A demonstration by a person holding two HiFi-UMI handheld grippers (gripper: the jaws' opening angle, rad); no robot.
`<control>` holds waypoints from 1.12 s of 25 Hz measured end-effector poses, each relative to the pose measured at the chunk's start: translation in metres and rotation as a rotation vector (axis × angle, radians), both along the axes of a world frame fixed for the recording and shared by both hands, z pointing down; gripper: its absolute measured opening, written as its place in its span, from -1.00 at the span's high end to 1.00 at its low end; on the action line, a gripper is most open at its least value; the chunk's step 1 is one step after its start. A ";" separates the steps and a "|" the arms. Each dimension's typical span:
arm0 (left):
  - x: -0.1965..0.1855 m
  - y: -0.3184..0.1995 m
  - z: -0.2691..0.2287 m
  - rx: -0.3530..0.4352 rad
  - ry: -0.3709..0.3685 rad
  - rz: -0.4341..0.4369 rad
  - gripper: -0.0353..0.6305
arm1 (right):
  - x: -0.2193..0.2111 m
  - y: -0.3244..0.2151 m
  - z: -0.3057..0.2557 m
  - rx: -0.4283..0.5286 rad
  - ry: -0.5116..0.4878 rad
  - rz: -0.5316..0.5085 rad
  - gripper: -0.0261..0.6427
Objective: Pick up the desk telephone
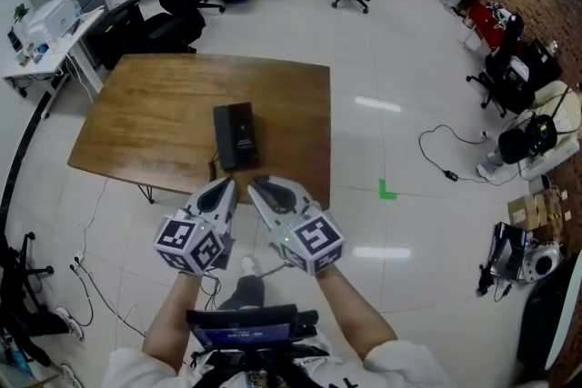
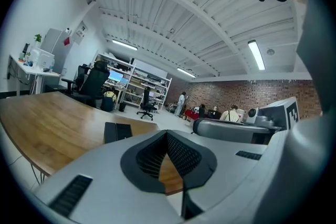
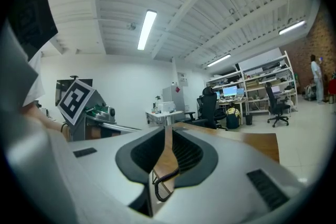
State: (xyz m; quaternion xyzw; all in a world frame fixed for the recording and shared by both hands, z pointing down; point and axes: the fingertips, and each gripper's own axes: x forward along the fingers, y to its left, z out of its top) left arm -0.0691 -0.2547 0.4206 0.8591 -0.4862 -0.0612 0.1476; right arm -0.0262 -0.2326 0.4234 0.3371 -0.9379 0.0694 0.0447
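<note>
While the phone (image 1: 235,136) lies on the table (image 1: 145,104), left gripper (image 1: 227,184) is pressed together, right gripper (image 1: 257,185) slightly parted, both empty.

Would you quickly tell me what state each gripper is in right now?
Left gripper: closed, empty.
Right gripper: jaws slightly apart, holding nothing.

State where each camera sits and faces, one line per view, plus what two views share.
Head view: head-mounted, steeply down on table, desk telephone; shows forearms, left gripper, right gripper.
Left gripper view: on it, level across table; own shut jaws.
Right gripper view: likewise; jaws slightly apart, coiled cord beyond.
Shared: head and left gripper views both show the telephone.
</note>
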 end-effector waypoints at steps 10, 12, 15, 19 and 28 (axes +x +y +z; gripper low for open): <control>-0.010 -0.056 0.031 -0.080 0.012 0.076 0.51 | -0.014 -0.059 0.024 -0.071 -0.020 0.022 0.65; -0.014 -0.066 0.041 -0.108 0.012 0.088 0.40 | -0.016 -0.070 0.033 -0.093 -0.018 0.029 0.65; -0.025 -0.086 0.058 -0.140 -0.011 0.082 0.40 | -0.020 -0.087 0.049 -0.137 -0.012 0.037 0.54; -0.043 -0.118 0.083 -0.208 0.007 0.084 0.40 | -0.024 -0.114 0.067 -0.173 0.005 0.050 0.44; -0.074 -0.187 0.151 -0.361 -0.005 0.095 0.19 | -0.021 -0.173 0.126 -0.325 0.016 0.067 0.27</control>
